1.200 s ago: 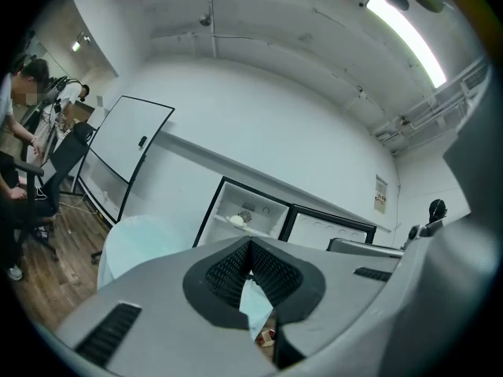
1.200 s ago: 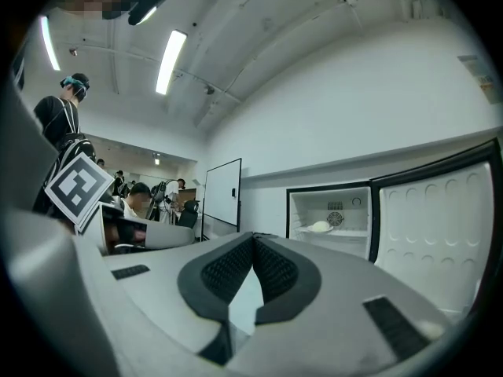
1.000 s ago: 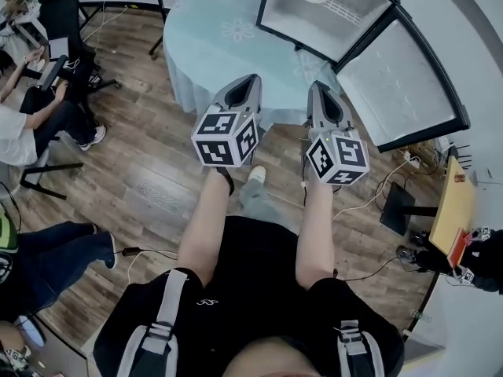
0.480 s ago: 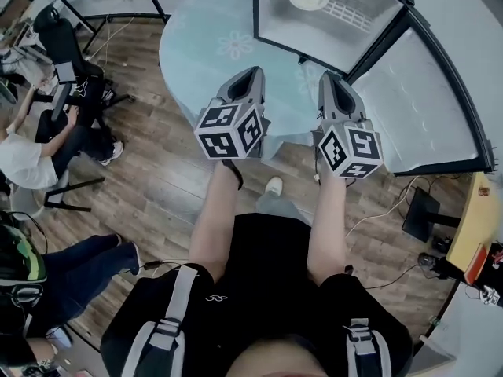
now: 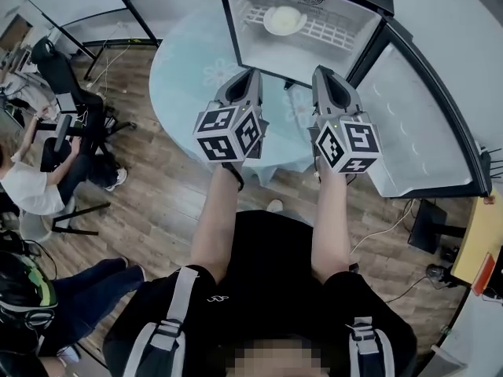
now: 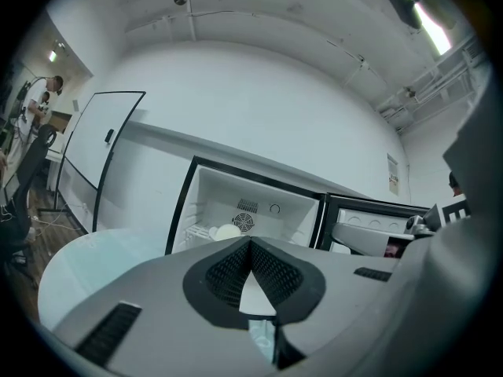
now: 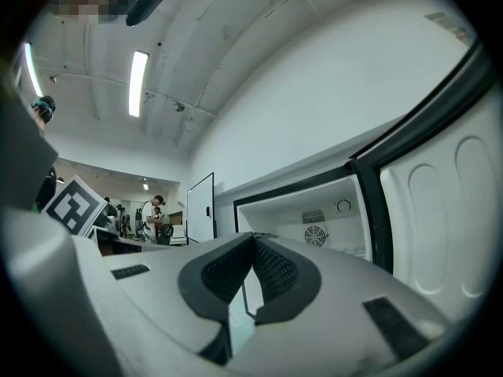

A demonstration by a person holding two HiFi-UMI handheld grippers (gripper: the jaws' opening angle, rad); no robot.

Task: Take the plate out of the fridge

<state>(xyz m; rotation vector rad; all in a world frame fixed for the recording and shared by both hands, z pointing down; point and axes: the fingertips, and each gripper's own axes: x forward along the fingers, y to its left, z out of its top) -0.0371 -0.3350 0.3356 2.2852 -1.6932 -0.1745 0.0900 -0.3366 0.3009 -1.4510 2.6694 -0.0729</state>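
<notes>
the plate is found on the wire shelf inside the open fridge, ahead of both claws, well apart. left claw and right claw are pressed together, empty, over the bench. since a second ago the fridge has been brought closer: approach is judged under way, plate ungrasped.

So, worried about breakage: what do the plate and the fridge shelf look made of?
Plate: probably glazed white ceramic, smooth and pale; could be plastic. Shelf: white coated wire, shown by its grid of thin bars.
</notes>
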